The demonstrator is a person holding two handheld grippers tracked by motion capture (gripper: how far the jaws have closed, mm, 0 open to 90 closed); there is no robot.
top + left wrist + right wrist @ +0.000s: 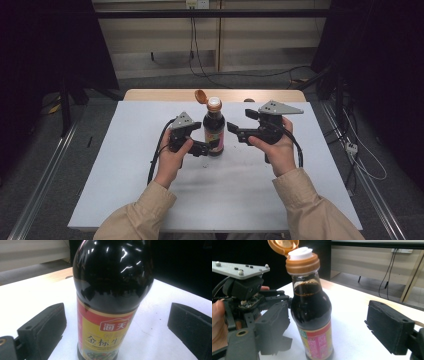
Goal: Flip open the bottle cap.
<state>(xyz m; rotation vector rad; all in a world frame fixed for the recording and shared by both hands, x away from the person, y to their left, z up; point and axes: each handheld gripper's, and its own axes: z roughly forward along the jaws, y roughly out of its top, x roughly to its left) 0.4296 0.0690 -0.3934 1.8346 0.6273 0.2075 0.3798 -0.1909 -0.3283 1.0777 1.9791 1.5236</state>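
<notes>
Flanking: both tools stand either side of one upright bottle near the far edge of the table (125,190), about midway between its left and right edges.
Left gripper (202,148): low at the bottle's base; in the left gripper view its jaws stand apart, one each side of the label, neither touching the glass.
Soy sauce bottle (214,129): dark liquid filling it to just below the neck, red and yellow label, standing on the white surface.
Flip cap (201,96): hinged back off the brown collar, leaving the white spout (301,252) exposed.
Right gripper (233,128): held beside the bottle's shoulder; in the right gripper view its jaws are wide apart, with the bottle nearer the left jaw.
Risk, tipping: my guess is that a jaw closing off-centre could push the tall, narrow bottle over.
Risk, spill: with the spout uncovered, any tilt would likely let sauce run onto the white surface.
Risk, slip: the glossy glass may slide in the pads if gripped lightly.
</notes>
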